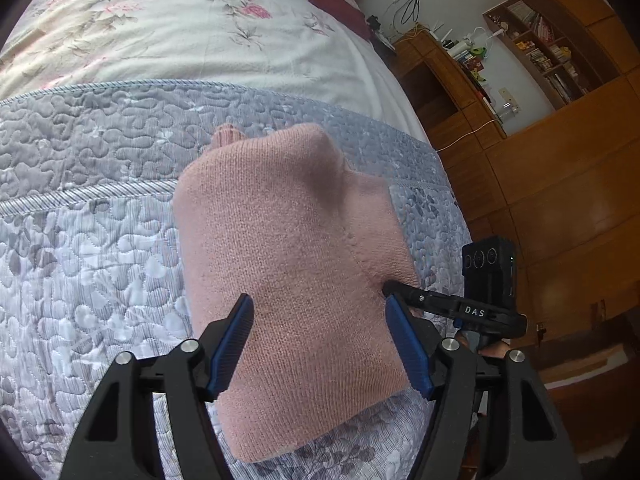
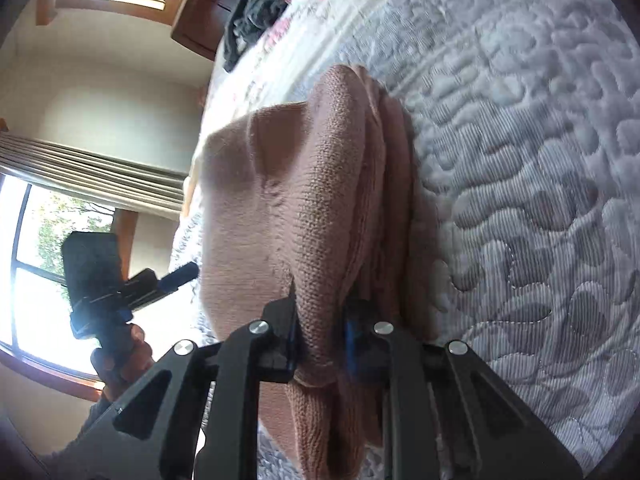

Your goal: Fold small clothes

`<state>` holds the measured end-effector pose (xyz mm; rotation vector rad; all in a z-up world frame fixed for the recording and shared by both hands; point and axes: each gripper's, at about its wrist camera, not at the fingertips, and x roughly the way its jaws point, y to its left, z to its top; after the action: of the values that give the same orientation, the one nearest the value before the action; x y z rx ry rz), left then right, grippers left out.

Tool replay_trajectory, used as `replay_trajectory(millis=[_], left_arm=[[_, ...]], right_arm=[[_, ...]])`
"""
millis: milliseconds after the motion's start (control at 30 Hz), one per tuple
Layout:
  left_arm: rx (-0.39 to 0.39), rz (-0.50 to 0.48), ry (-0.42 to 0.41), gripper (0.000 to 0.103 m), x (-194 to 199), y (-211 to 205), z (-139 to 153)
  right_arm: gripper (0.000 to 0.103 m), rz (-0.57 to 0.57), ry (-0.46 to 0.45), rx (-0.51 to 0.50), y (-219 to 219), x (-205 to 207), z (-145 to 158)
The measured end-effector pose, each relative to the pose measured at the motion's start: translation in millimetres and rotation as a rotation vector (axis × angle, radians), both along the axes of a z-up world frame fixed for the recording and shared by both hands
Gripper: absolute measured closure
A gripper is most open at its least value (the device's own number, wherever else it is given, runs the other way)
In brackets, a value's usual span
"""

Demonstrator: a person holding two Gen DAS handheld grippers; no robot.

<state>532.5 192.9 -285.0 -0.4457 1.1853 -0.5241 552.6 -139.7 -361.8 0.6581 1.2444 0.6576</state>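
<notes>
Pink knit sweater (image 1: 292,264) lay folded on the bed's grey quilt (image 1: 80,240); my right gripper (image 2: 320,332) had its jaws clamped on its layered edge, my left gripper (image 1: 320,344) jaws apart above it; soft, light, floppy, I judged

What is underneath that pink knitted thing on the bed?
The pink knit garment lies folded on a grey quilted bedspread, which shows all around it. The right wrist view shows several stacked pink layers. Whatever is directly beneath or between those layers is covered.
</notes>
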Motion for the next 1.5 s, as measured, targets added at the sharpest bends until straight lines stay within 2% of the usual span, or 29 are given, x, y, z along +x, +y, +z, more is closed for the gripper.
replay_trajectory(millis=[100, 167, 233, 300, 367, 400, 467, 500, 533, 567, 600, 633, 667, 733, 833, 900, 933, 967, 1033, 1100, 1133, 1200, 1267, 1333, 1367, 1433, 1500], left_arm=[[-0.005, 0.015, 0.023, 0.035, 2.6, -0.4, -7.6], [-0.056, 0.007, -0.021, 0.035, 8.5, 1.4, 7.3], [-0.068, 0.0, -0.068, 0.035, 23.8, 0.3, 23.1], [-0.079, -0.014, -0.076, 0.035, 47.0, -4.5, 25.8], [-0.012, -0.03, -0.05, 0.037, 73.5, -11.3, 7.5], [0.002, -0.012, -0.002, 0.041, 86.3, -10.5, -12.1], [0.022, 0.029, 0.063, 0.067, 101.8, -4.2, -44.3], [-0.002, 0.052, 0.069, 0.071, 104.7, 0.5, -51.8], [-0.03, 0.066, 0.071, 0.071, 104.9, 3.6, -53.9], [-0.044, 0.065, 0.068, 0.067, 104.2, 4.5, -52.7], [-0.049, 0.053, 0.06, 0.064, 102.1, 4.3, -50.4], [-0.049, 0.035, 0.047, 0.059, 99.5, 3.5, -48.3], [-0.036, 0.019, 0.034, 0.059, 96.7, 2.9, -47.2], [-0.032, 0.02, 0.017, 0.06, 93.3, 4.8, -49.5], [-0.049, 0.063, 0.015, 0.073, 92.0, 11.9, -55.9], [-0.057, 0.091, 0.011, 0.082, 89.7, 16.1, -61.0], [-0.052, 0.101, 0.004, 0.088, 87.1, 17.6, -62.6], [-0.048, 0.106, 0.0, 0.09, 84.5, 19.1, -64.5], [-0.063, 0.119, 0.018, 0.094, 81.3, 25.3, -61.5], [-0.082, 0.121, -0.011, 0.095, 72.0, 29.7, -39.1], [-0.101, 0.089, -0.045, 0.094, 63.0, 28.1, -25.3], [-0.091, -0.001, -0.097, 0.094, 41.4, 16.4, -7.0], [-0.023, -0.066, -0.092, 0.092, 24.4, 3.2, -13.8], [0.024, -0.062, -0.063, 0.094, 16.3, 2.2, -36.1], [0.019, -0.041, -0.05, 0.097, 14.4, 5.2, -45.6], [0.013, -0.028, -0.063, 0.1, 12.6, 6.5, -53.2], [0.042, -0.015, -0.066, 0.101, 12.5, 1.8, -47.0]], right_arm=[[0.086, 0.007, -0.003, -0.012, 2.6, -1.3, -3.3], [0.086, 0.006, -0.022, -0.044, 6.8, -2.1, -1.3], [0.086, 0.005, -0.01, -0.05, 9.3, -1.2, -6.8], [0.087, 0.003, -0.002, -0.053, 6.7, -0.7, -14.9], [0.086, -0.005, 0.007, -0.045, 1.5, -0.6, -22.1], [0.086, -0.009, 0.017, -0.032, -3.8, -1.4, -26.2], [0.086, -0.025, 0.035, -0.004, -13.0, 0.8, -32.8], [0.084, -0.026, 0.024, 0.003, -13.5, 4.0, -32.1], [0.08, -0.011, -0.008, -0.006, -14.8, 3.8, -26.9], [0.073, 0.012, -0.03, -0.025, -16.0, 4.2, -18.2], [0.072, 0.006, -0.055, -0.037, -21.9, 6.2, -7.7], [0.067, -0.022, -0.091, -0.048, -30.2, 8.3, 4.1], [0.062, -0.059, -0.133, -0.062, -37.9, 13.3, 16.6], [0.062, -0.084, -0.181, -0.024, -38.7, 32.4, 30.9], [0.068, 0.016, -0.164, 0.047, -9.8, 63.6, 22.0], [0.075, 0.084, -0.116, 0.015, 10.8, 82.6, 1.0], [0.089, 0.095, -0.091, -0.009, 15.4, 90.7, -13.1], [0.103, 0.086, -0.073, -0.021, 14.3, 98.5, -25.8], [0.103, 0.035, -0.014, 0.057, 1.1, 106.3, -38.1], [0.099, 0.012, -0.049, 0.085, -7.6, 100.7, -19.7], [0.095, 0.027, -0.064, 0.116, -9.6, 93.9, -9.0], [0.095, 0.088, -0.1, 0.138, -8.0, 77.4, 10.6], [0.095, 0.143, -0.101, 0.122, -0.4, 64.9, 16.6], [0.095, 0.177, -0.08, 0.083, 7.7, 61.9, 9.7], [0.103, 0.168, -0.063, 0.027, 7.5, 64.4, -0.9], [0.103, 0.138, -0.035, -0.006, -1.0, 70.4, -18.9], [0.103, 0.087, -0.046, -0.014, -9.8, 69.4, -14.3]])
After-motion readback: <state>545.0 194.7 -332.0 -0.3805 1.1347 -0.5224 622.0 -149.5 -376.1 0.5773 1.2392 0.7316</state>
